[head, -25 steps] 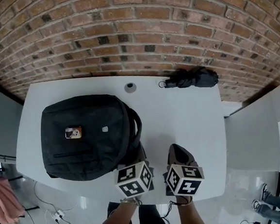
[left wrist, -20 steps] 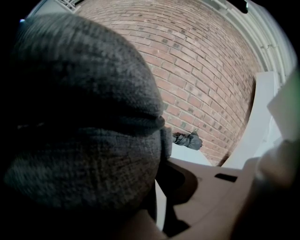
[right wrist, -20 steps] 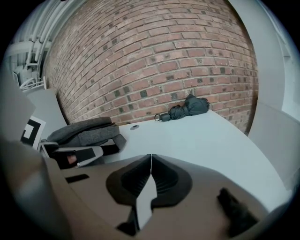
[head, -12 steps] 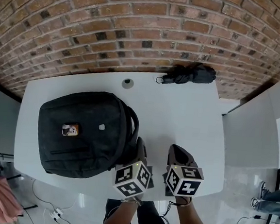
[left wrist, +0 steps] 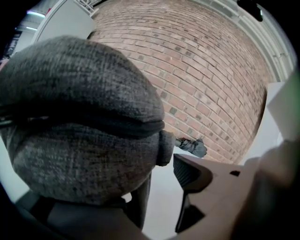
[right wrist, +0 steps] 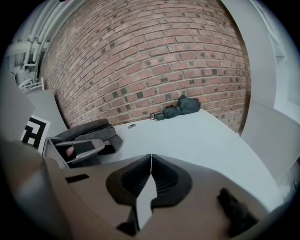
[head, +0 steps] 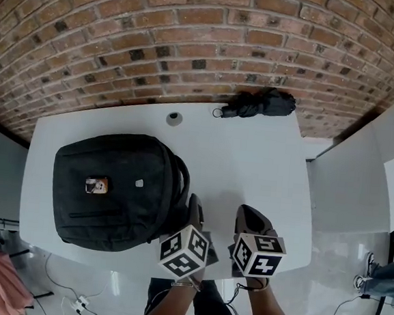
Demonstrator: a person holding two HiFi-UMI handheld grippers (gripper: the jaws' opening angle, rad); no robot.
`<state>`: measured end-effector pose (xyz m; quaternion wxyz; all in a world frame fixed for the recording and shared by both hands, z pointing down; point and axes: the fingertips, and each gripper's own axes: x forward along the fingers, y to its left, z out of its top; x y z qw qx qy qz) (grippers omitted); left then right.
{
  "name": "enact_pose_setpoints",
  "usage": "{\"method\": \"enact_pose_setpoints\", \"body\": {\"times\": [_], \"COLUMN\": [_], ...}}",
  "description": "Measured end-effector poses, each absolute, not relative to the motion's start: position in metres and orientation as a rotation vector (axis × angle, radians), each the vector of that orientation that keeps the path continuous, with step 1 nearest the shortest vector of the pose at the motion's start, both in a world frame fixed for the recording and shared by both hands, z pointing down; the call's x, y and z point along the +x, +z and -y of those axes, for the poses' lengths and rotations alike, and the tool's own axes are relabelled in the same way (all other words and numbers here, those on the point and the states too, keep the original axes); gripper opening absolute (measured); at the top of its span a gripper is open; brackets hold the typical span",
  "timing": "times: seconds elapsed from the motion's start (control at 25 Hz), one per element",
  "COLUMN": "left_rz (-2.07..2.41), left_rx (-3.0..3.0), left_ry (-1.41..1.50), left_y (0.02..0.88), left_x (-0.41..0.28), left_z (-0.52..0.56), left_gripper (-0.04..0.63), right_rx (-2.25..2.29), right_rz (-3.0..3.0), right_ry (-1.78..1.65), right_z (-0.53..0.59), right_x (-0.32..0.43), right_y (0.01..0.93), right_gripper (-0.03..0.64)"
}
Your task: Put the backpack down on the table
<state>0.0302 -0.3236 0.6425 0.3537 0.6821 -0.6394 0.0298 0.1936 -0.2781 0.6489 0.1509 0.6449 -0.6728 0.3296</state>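
Note:
The black backpack [head: 112, 190] lies flat on the white table [head: 250, 172], its front with a small orange tag facing up. My left gripper [head: 193, 213] is at the pack's right end by the carry handle. Its jaws are opening, and in the left gripper view the grey fabric [left wrist: 84, 122] fills the left side, clear of the one visible finger [left wrist: 190, 172]. To its right, my right gripper [head: 250, 221] hovers over bare table, shut with nothing between its pads [right wrist: 151, 174]. The right gripper view also catches the backpack [right wrist: 89, 131] at its left.
A folded dark umbrella [head: 260, 104] lies at the table's far edge against the brick wall. A small round cap [head: 174, 119] sits in the tabletop behind the pack. A white counter [head: 349, 180] adjoins the table on the right.
The left jaws have spread apart and let go of the backpack's handle end. The pack rests on the table. The right gripper has hardly shifted.

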Motion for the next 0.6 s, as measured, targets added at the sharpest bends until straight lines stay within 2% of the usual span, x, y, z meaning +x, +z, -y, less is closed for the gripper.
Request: {"method": "enact_pose_setpoints", "body": {"times": [0.6], "left_rz": [1.545], "left_rx": [1.518], "left_ry": [0.198], "left_y": [0.665], "left_x": [0.032], "left_z": [0.29], "left_gripper": [0.339], "right_rx": [1.856], "right_rz": [1.986], "right_ry": [0.923], "right_z": [0.286], "right_x": [0.193], "right_y": [0.625], "right_gripper": [0.031]}}
